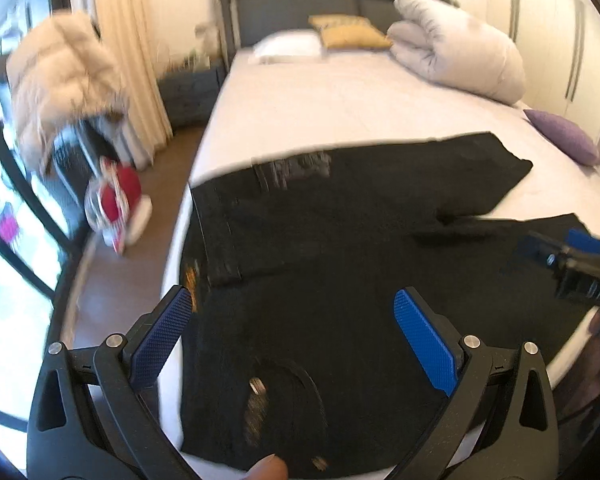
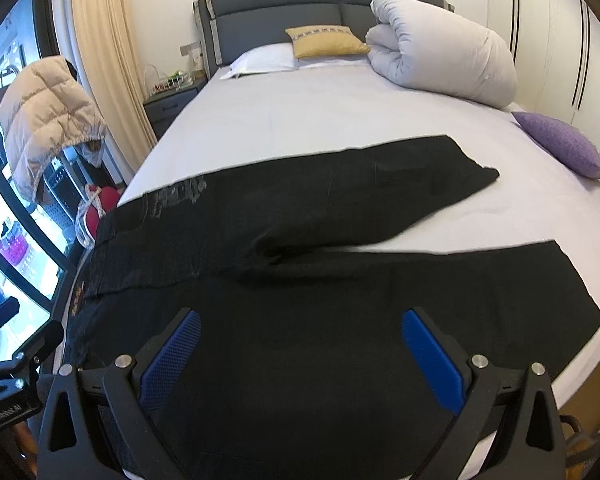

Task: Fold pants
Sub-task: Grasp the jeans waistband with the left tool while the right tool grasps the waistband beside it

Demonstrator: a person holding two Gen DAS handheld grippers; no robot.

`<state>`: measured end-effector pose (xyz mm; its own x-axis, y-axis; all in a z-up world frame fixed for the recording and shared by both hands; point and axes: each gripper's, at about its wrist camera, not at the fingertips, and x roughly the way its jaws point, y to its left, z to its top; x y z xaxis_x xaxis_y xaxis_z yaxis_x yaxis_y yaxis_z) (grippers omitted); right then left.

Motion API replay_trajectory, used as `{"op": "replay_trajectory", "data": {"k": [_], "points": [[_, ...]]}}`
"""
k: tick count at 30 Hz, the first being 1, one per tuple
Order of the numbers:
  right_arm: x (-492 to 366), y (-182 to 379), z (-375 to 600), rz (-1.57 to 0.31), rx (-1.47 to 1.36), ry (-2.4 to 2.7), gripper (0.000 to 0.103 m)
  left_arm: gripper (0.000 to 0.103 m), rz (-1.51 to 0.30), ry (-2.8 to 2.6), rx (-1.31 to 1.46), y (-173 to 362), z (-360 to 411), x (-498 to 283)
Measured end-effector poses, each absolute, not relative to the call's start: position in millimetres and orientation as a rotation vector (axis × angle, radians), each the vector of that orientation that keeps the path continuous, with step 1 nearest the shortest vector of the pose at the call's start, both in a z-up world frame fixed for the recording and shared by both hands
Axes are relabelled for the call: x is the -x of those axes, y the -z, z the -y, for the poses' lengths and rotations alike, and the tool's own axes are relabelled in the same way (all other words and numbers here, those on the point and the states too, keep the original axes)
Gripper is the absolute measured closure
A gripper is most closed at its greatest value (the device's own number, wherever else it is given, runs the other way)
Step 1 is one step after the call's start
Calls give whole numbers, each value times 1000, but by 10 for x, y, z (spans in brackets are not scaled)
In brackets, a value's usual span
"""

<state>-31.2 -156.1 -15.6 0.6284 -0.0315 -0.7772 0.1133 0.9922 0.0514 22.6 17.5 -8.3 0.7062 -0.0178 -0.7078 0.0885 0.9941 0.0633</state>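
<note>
Black pants (image 1: 340,240) (image 2: 300,248) lie spread flat across the foot of the bed (image 2: 320,120), waistband toward the left edge and the two legs fanning apart to the right. My left gripper (image 1: 294,308) hovers open over the waist area near the bed's left edge, nothing between its blue pads. My right gripper (image 2: 300,330) hangs open above the near leg, also holding nothing. The right gripper's body (image 1: 572,256) shows at the right edge of the left wrist view. A fingertip (image 1: 268,468) shows at the bottom of that view.
A rolled white duvet (image 2: 440,56), a yellow cushion (image 2: 324,42), a white pillow (image 2: 264,60) and a purple cushion (image 2: 564,144) sit on the bed. Left of the bed are a nightstand (image 2: 172,104), a beige puffer jacket (image 2: 44,116), a red bag (image 2: 104,204) and a window.
</note>
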Motion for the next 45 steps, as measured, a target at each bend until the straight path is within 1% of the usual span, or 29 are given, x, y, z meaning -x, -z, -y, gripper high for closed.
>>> {"op": "replay_trajectory", "data": {"k": [2,6,8,13,16,18,22,24,28,29,31,32,34,35,36,37,38,41,43,45], "points": [[230,133,1597,-872,-102,76,0,0,-725,28,-58,58,-242,-229],[58,133,1642,-853,-108,40,0,0,-872,-72,-45,146,-374,-513],[-33,149,1656,-852,-110,14,0,0,-895,-107,10,159,-542,-697],[-265,218,1664,-864,-94,-46,0,0,-851,-22,-74,119,-768,-1458],[-409,271,1660,-881,-82,-113,0,0,-897,137,-152,160,-826,-2145],[-495,310,1652,-894,-71,-162,3,0,-973,292,-187,274,-856,-2638],[-658,419,1635,-931,-49,-247,11,1,-1130,459,-197,543,-925,-3320],[-712,481,1622,-946,-45,-277,15,3,-1178,503,-214,647,-922,-3541],[-816,620,1604,-984,-24,-317,18,7,-1278,590,-208,914,-973,-3762],[-850,648,1602,-993,-25,-325,18,13,-1305,610,-208,1018,-991,-3772],[-886,678,1602,-1006,-34,-344,18,20,-1347,633,-235,1144,-979,-3831],[-898,678,1601,-1008,-32,-351,18,29,-1363,639,-250,1196,-979,-3849],[-941,689,1576,-1012,-19,-364,18,39,-1384,639,-278,1295,-986,-3891],[-981,696,1565,-1014,-13,-370,18,54,-1381,638,-277,1299,-1000,-3910],[-1012,692,1552,-1013,-8,-379,19,65,-1379,627,-274,1292,-1025,-3935],[-1050,684,1538,-1012,-2,-390,19,74,-1381,619,-267,1302,-1042,-3960],[-1097,673,1520,-1010,6,-406,21,81,-1381,617,-254,1291,-1066,-3971],[-1256,629,1434,-996,48,-448,24,90,-1350,593,-251,1244,-1101,-3926],[-1385,548,1354,-977,106,-505,27,95,-1297,571,-265,1165,-1092,-3819],[-1509,473,1266,-956,172,-566,31,97,-1229,548,-285,1055,-1057,-3620]]}}
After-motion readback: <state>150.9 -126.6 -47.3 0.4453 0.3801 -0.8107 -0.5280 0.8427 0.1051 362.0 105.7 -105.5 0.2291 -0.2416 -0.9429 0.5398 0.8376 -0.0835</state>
